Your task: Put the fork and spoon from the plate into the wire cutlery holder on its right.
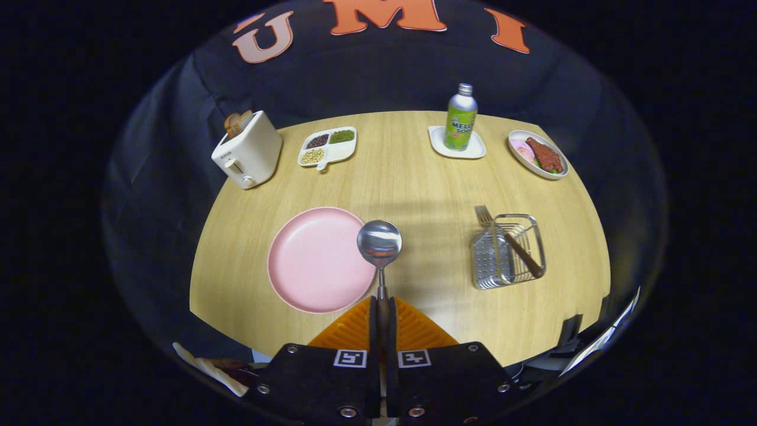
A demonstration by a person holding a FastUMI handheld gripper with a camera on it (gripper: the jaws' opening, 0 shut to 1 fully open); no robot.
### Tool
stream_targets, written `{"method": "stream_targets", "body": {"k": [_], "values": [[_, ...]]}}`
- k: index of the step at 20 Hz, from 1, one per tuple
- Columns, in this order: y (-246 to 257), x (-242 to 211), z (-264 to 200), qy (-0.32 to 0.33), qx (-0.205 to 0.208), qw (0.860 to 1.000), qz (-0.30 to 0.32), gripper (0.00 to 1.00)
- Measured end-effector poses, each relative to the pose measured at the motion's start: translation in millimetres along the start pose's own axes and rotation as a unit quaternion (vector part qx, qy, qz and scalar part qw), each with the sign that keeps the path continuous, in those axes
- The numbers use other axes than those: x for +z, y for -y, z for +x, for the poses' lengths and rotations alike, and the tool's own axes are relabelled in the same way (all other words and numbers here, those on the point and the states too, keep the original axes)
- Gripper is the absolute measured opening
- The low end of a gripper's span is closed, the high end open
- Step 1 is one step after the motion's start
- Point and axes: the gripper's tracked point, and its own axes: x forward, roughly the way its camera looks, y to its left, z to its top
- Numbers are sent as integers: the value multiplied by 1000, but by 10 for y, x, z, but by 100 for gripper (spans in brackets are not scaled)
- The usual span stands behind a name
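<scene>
The jaws point(381, 322) were clenched on the handle of the spoon point(379, 242), which stood straight out ahead of them along their own line, its bowl at centre frame over the right rim of the pink plate point(313, 260). The plate itself lay bare, left of centre. The wire cutlery holder point(508, 251) sat on the counter point(414, 177) to the right of centre, well apart from the spoon's bowl. In it the fork point(508, 236) already leaned, tines poking up past the holder's far left corner and its brown handle slanting down towards the near right.

The move in hand seemed to turn on this: the holder lay to the right of the jaws and slightly beyond them, while the spoon's long axis pointed away from them. So the spoon would likely need carrying sideways to the right and tipping so one end went down into the basket's open top, beside the fork.
</scene>
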Motion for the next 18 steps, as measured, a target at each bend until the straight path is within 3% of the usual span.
{"method": "stream_targets", "body": {"k": [8,18], "values": [[1007,27,-291,-36,-62,997,0,5],[1323,11,95,-153,-79,985,-17,5]]}}
